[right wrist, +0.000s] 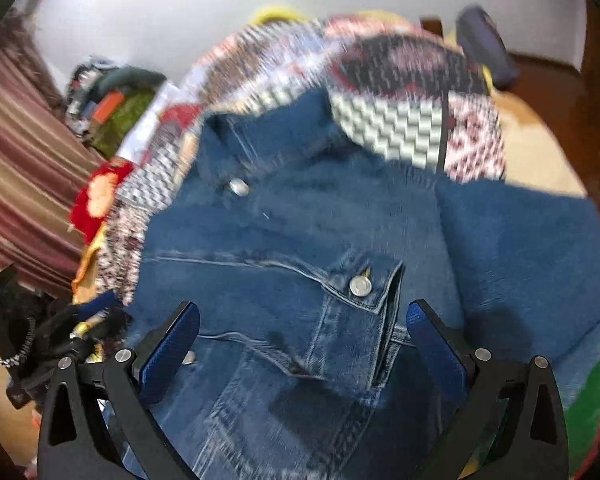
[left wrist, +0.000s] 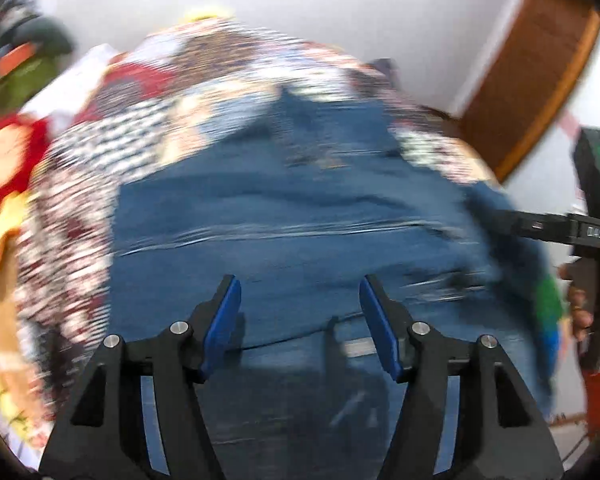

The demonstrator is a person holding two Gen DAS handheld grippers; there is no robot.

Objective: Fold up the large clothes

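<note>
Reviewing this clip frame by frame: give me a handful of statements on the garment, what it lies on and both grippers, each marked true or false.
1. The garment under both grippers is a blue denim jacket. True.
2. The left gripper is clamped on a fold of denim. False: its jaws stand apart with nothing pinched between them.
3. The jacket lies on a patterned patchwork cover. True.
4. The right gripper is shut. False: its jaws are wide open, above the chest pocket.
5. The pocket flap shows a metal button. True.
6. The jacket is red. False: it is blue; red appears only in other fabric at the side.
</note>
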